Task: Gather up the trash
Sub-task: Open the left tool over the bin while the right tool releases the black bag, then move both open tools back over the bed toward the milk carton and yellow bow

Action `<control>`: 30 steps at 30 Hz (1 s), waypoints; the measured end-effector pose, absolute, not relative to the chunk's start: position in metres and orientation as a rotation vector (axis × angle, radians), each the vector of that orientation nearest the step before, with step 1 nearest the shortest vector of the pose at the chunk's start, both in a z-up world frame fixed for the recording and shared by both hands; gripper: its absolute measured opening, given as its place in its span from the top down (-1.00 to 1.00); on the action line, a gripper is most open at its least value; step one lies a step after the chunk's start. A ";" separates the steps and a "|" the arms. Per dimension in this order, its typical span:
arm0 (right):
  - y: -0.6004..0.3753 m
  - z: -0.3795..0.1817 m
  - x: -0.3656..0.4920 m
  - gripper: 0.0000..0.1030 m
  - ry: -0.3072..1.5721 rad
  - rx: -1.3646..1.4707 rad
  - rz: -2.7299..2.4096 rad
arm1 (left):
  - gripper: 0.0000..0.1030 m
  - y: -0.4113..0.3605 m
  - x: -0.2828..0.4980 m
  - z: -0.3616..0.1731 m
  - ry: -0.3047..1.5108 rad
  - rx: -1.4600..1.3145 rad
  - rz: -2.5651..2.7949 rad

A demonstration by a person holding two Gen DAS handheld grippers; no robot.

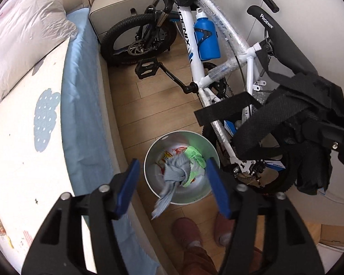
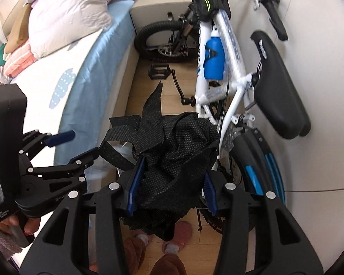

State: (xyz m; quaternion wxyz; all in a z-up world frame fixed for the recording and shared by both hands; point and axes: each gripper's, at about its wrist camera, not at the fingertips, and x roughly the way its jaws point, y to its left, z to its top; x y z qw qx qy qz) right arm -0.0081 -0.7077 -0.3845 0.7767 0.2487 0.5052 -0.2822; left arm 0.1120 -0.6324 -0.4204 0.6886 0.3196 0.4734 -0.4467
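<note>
A knotted grey-blue cloth (image 1: 174,178) hangs in the air between the spread blue fingers of the left gripper (image 1: 172,183), touching neither pad, its tail trailing past the near rim of the round metal trash bin (image 1: 153,158). The left gripper is wide open and holds nothing. The bin stands on the wooden floor (image 1: 149,105) just beside the bed (image 1: 84,119) and already contains a green wrapper (image 1: 195,155) and red-and-orange packaging (image 1: 172,154), both lying under the cloth.

To the right of the bin and above it, a crumpled black non-woven fabric bag (image 2: 176,155), its straps sticking up and out, sits clamped between the fingers of the right gripper (image 2: 172,192), which is closed on the bundle. The same bag (image 1: 298,133) shows at the right edge of the left wrist view, one strap reaching toward the bin.

Beyond the bin, a white bicycle (image 1: 217,52) with a blue bottle (image 1: 207,39) on its frame leans by the wall. On the near side of the bin, two pink slippers (image 1: 204,231) stand on the floor.
</note>
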 end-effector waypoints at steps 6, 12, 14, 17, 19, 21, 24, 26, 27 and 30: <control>-0.706 -0.404 -0.004 0.13 1.127 0.549 -0.594 | -0.32 -0.627 0.122 -0.426 1.067 0.702 -0.961; -0.698 -0.419 0.018 0.12 1.153 0.527 -0.533 | -0.33 -0.610 0.133 -0.421 1.065 0.689 -0.908; -0.696 -0.426 0.027 0.12 1.175 0.515 -0.515 | -0.34 -0.603 0.135 -0.420 1.061 0.690 -0.895; -0.694 -0.432 0.037 -0.02 1.185 0.511 -0.497 | -0.34 -0.594 0.140 -0.418 1.062 0.683 -0.877; -0.693 -0.433 0.043 -0.38 1.180 0.511 -0.494 | -0.34 -0.588 0.143 -0.416 1.062 0.676 -0.864; -0.692 -0.433 0.049 -0.41 1.184 0.500 -0.487 | -0.34 -0.582 0.145 -0.414 1.062 0.666 -0.854; -0.689 -0.432 0.056 -0.41 1.194 0.483 -0.472 | -0.34 -0.574 0.148 -0.411 1.062 0.646 -0.834; -0.685 -0.429 0.059 -0.41 1.200 0.468 -0.462 | -0.34 -0.569 0.150 -0.409 1.065 0.628 -0.819; -0.683 -0.427 0.059 -0.41 1.203 0.461 -0.457 | -0.34 -0.567 0.151 -0.407 1.066 0.618 -0.813; -0.675 -0.421 0.061 -0.41 1.207 0.449 -0.437 | -0.34 -0.555 0.153 -0.401 1.070 0.588 -0.788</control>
